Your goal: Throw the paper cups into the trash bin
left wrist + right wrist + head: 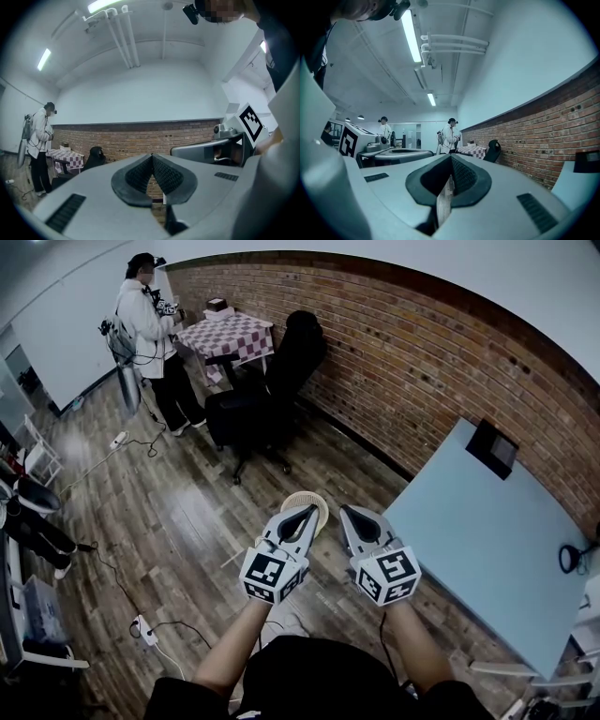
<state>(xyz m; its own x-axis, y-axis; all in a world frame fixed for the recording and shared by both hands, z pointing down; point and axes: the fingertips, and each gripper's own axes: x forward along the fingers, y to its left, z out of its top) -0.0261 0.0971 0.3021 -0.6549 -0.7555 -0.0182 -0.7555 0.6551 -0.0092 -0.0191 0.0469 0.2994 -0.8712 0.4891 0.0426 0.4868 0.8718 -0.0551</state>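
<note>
You held the left gripper (310,510) and right gripper (345,511) level, side by side, both clenched on nothing; a round tan container (296,498) showed just past the left tip.

The head view holds two grippers, the left gripper (307,513) and the right gripper (346,512), near 6 o'clock, with one round tan container (306,497) at centre. There are two tables, a pale blue table (469,531) at 3 o'clock and a checked-cloth table (234,334) at 11 o'clock. It also shows one black office chair (267,395) at 12 o'clock and two white power strips, the far strip (118,439) at 10 o'clock and the near strip (142,630) at 8 o'clock. One black box (494,448) sits at 2 o'clock and one standing person (145,334) is at 11 o'clock, while the right gripper view shows two people standing, counting a second person (384,127) at 9 o'clock.
</note>
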